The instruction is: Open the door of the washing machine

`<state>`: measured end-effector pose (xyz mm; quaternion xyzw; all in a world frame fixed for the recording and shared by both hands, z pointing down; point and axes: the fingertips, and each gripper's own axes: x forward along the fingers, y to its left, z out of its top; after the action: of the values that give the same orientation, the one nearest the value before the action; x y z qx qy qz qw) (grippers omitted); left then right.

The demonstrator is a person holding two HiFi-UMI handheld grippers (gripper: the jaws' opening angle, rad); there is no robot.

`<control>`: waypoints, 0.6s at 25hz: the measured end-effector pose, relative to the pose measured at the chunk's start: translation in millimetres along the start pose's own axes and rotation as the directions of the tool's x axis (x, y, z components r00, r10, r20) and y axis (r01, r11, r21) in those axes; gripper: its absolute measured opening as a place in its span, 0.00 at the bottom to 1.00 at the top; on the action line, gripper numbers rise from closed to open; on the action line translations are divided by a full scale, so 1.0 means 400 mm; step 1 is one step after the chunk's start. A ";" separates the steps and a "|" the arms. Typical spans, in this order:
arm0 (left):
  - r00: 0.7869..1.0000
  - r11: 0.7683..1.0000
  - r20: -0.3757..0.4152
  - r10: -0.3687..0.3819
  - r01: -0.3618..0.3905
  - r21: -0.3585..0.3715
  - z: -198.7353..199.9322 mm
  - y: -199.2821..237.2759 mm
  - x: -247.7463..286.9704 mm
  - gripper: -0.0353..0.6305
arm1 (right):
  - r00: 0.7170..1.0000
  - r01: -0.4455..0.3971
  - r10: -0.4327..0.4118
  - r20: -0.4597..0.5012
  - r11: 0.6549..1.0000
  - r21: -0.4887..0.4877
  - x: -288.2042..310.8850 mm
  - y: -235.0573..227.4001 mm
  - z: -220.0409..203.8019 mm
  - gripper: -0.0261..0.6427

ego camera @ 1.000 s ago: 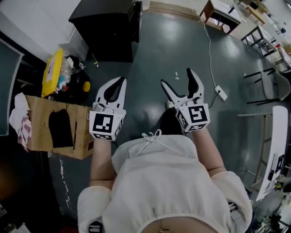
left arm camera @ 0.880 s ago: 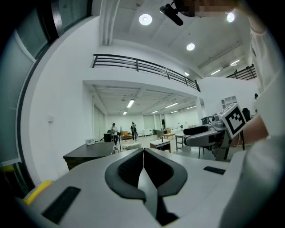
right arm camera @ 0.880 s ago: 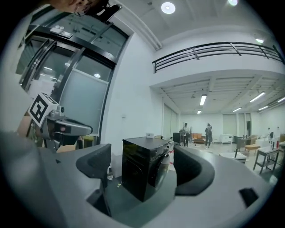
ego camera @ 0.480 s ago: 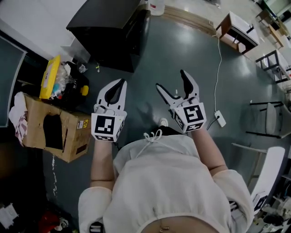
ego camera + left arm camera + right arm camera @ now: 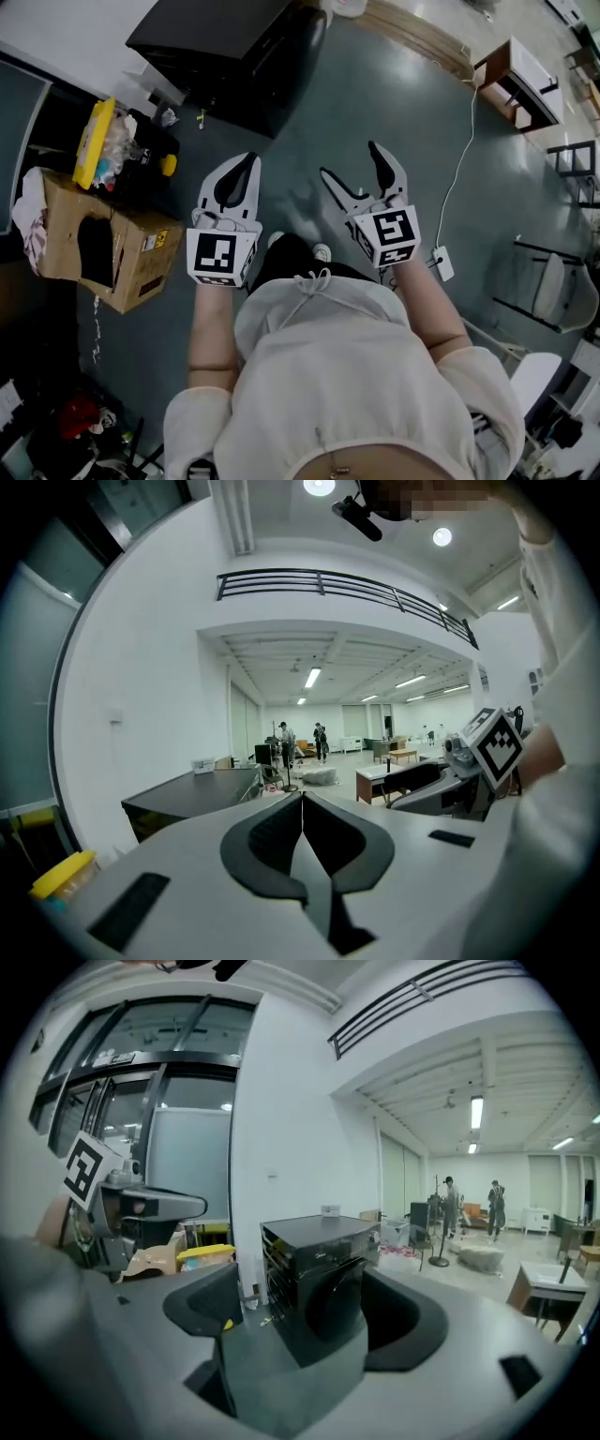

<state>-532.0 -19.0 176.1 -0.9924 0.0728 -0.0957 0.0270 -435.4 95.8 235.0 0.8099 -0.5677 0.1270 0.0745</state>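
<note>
Washing machine (image 5: 317, 1274), black, well ahead on the floor, seen through the right gripper (image 5: 349, 159) jaws, wide apart, closing a bit, holding nothing, left gripper (image 5: 249, 160) jaws pressed together, empty.

The washing machine (image 5: 234, 56) stands ahead of the person (image 5: 328, 375), with a cardboard box (image 5: 94, 248) nearer on the left and a small table (image 5: 525, 80) well off to the right.

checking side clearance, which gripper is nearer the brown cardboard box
Left. The left gripper is just right of the brown cardboard box in the head view; the right gripper, jaws closing with nothing between them, is farther right.
</note>
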 end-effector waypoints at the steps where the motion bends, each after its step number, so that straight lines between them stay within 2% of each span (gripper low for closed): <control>1: 1.000 1.000 -0.007 0.006 -0.006 0.001 -0.006 0.013 0.022 0.09 | 1.000 -0.007 0.007 -0.012 1.000 0.015 0.027 -0.014 -0.005 0.65; 6: 0.999 0.999 0.009 0.038 -0.038 -0.030 -0.052 0.095 0.143 0.09 | 0.997 -0.022 0.025 -0.072 0.999 0.040 0.185 -0.080 -0.038 0.64; 15: 1.000 0.998 -0.019 -0.007 0.005 -0.062 -0.212 0.293 0.433 0.09 | 0.974 -0.033 0.056 -0.221 0.994 0.107 0.591 -0.175 -0.151 0.60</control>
<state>-396.4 -164.1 283.5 -0.9920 0.0731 -0.1032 -0.0046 -300.5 -76.9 363.2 0.7803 -0.5665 0.2479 0.0934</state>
